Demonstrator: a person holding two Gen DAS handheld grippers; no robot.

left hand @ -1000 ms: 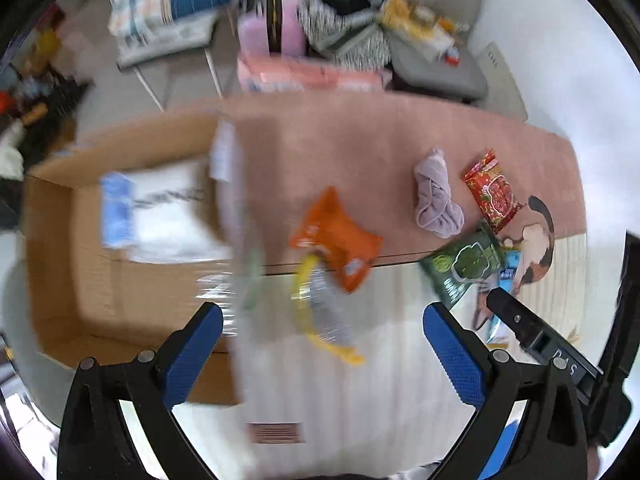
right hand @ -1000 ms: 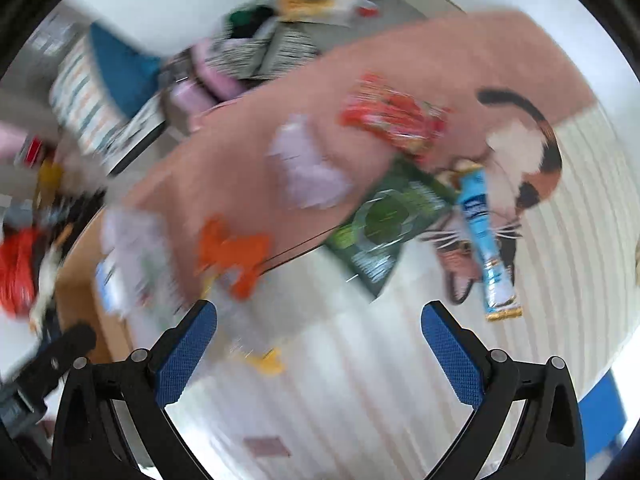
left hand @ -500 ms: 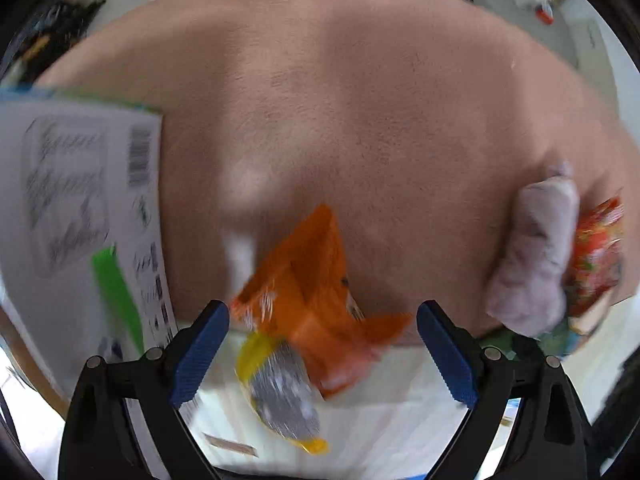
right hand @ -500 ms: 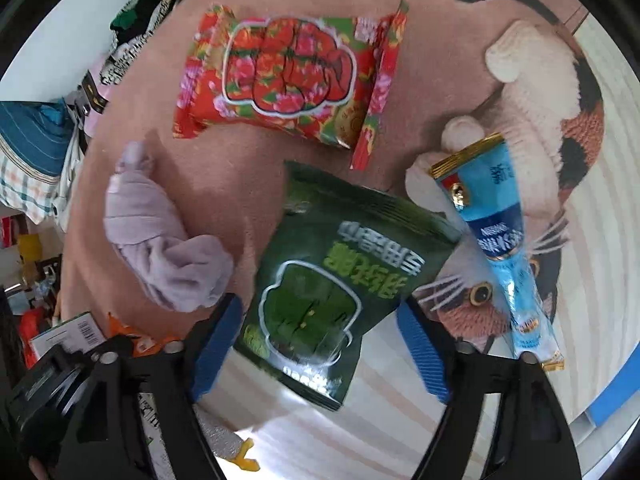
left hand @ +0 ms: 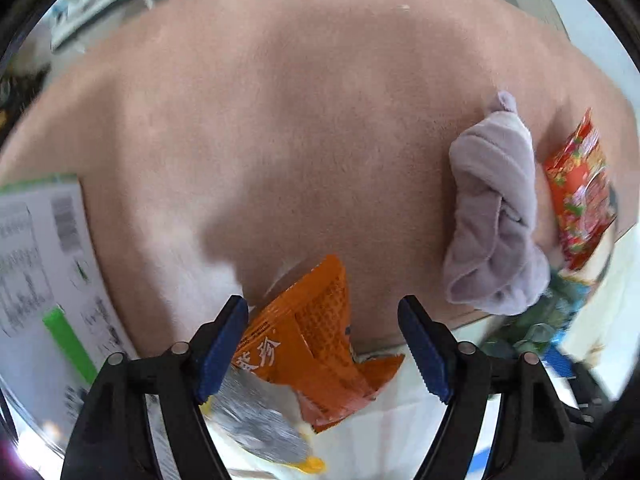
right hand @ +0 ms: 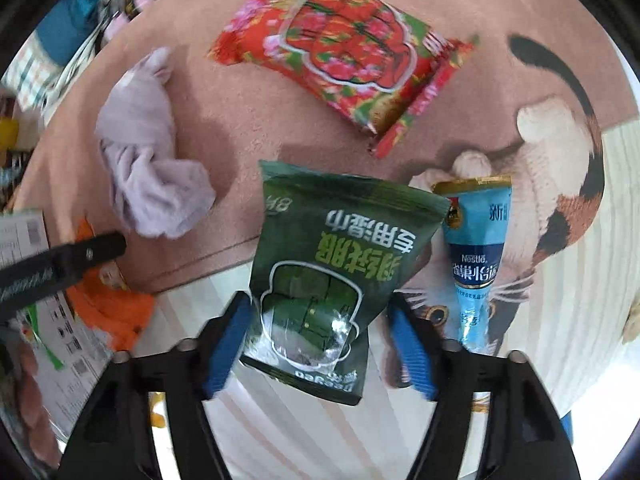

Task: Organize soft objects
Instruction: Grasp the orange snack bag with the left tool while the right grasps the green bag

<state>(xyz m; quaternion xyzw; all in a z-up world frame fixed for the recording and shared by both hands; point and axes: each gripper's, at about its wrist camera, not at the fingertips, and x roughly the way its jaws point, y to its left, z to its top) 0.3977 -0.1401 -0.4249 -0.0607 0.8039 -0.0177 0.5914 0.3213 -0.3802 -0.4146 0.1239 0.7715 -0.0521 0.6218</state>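
Note:
My left gripper (left hand: pixel 326 346) is open, its blue pads either side of an orange snack bag (left hand: pixel 316 344) that lies on the pink rug; a silver-and-yellow wrapper (left hand: pixel 260 428) lies under the bag's near end. My right gripper (right hand: pixel 320 342) is open astride a dark green wipes pouch (right hand: pixel 332 264). A rolled lilac cloth (left hand: pixel 496 216) lies to the right in the left wrist view and also shows in the right wrist view (right hand: pixel 148 152). A red floral packet (right hand: pixel 340 44) and a blue Nestle tube (right hand: pixel 476 252) lie by the pouch.
A white printed package (left hand: pixel 40 272) lies at the left, also in the right wrist view (right hand: pixel 52 320). The left gripper's black finger (right hand: pixel 60 264) reaches in over the orange bag. The rug (left hand: pixel 300 120) carries a cat picture (right hand: pixel 560 184). Clutter lies beyond its far edge.
Both grippers have dropped from high above the rug to close over it. The left has settled around the orange bag, the right around the green pouch. Both jaws have narrowed a little.

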